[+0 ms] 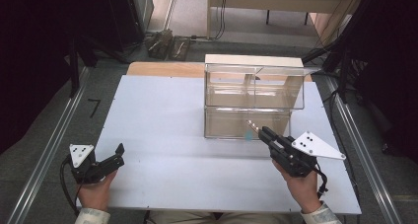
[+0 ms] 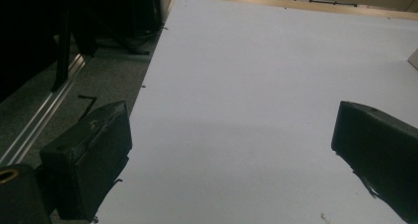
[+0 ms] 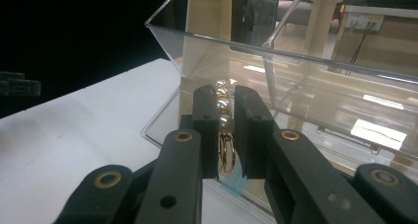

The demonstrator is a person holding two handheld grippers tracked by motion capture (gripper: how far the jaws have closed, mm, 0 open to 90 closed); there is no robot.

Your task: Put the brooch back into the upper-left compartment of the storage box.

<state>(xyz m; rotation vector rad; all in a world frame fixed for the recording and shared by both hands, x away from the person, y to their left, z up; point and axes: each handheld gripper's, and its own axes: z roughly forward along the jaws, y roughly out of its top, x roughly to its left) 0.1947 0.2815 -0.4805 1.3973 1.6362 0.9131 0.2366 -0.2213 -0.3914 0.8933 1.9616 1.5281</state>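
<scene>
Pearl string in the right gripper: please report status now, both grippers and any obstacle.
Right gripper shut on string of white pearls with gold ring. Left gripper open, over white table. Clear plastic two-level box directly ahead of pearls; front wall close.

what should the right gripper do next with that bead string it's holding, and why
Probably lift and ease forward over the front wall of the clear box: the right gripper is shut on the bead string, just short of that wall, with the open top above.
</scene>
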